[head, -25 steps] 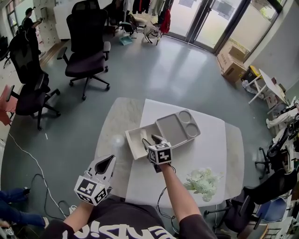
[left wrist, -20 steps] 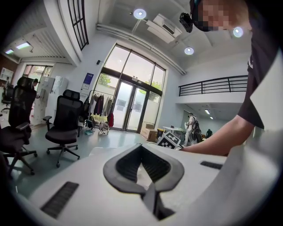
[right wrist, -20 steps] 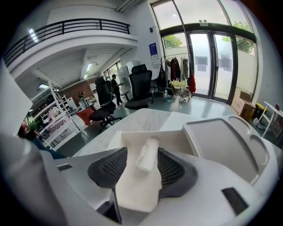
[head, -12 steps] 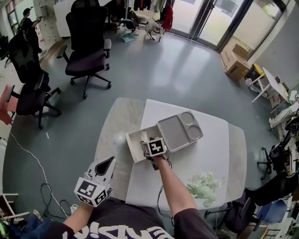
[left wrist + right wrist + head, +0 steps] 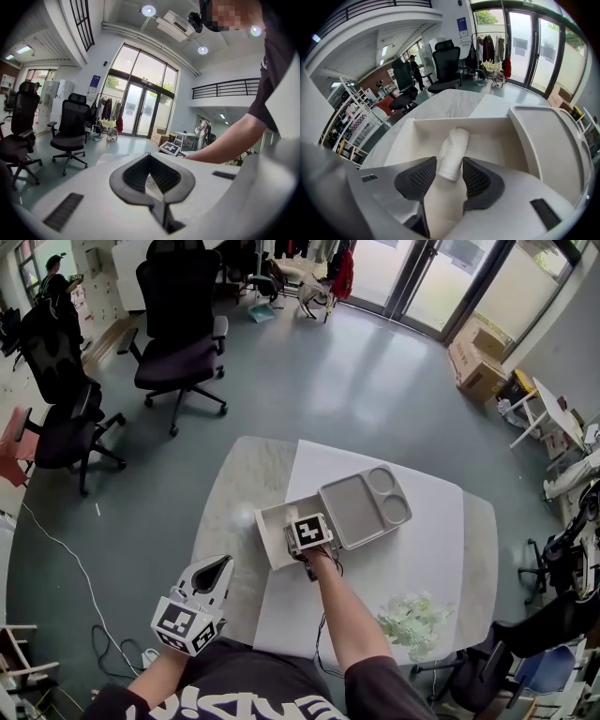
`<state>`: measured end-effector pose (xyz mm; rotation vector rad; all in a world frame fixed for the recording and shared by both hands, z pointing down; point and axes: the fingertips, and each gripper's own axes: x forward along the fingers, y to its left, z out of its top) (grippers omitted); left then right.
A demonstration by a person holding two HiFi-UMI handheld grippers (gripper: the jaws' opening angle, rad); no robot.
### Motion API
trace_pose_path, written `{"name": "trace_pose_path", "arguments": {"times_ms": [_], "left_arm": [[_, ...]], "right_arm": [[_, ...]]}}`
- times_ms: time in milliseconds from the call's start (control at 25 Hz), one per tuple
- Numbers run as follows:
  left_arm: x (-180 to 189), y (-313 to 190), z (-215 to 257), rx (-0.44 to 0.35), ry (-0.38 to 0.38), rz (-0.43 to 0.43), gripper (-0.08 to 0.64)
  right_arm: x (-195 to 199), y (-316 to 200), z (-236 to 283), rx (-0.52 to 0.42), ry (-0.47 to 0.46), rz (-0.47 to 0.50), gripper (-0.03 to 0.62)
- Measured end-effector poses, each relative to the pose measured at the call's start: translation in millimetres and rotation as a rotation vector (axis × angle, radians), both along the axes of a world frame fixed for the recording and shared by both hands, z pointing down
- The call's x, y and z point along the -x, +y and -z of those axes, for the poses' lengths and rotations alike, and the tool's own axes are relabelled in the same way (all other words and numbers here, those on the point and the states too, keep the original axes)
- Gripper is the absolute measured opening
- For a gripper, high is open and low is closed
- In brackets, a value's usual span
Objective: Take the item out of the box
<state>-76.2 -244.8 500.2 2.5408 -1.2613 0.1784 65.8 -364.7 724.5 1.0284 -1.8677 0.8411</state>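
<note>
R tool [image 5: 450,164] lower, closing round roll [image 5: 453,143]

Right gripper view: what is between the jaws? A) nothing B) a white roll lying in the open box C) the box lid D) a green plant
B: the white roll, lying in the box, sits between the jaws of the right gripper, which have just been closing.
</note>
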Motion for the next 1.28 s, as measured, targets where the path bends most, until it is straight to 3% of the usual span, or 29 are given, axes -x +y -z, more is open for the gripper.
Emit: {"name": "trace_pose_path", "arguments": {"times_ms": [240, 640, 1000, 1280], "left_arm": [[-1, -1, -3, 0.001, 0.001, 0.000, 0.009], [-2, 1, 0, -0.002, 0.010, -0.009, 0.009], [-7, 7, 6, -0.014, -0.001, -0.020, 0.009], [-11, 12, 14, -0.031, 0.005, -0.029, 0.009]], "right_arm": [[1, 3, -3, 0.012, 0.003, 0.019, 0.158], [0, 1, 22, -0.063, -0.044, 0.026, 0.144], [3, 15, 83, -0.216, -0.161, 0.008, 0.143], [2, 42, 152, -0.411, -0.241, 0.004, 0.143]]}}
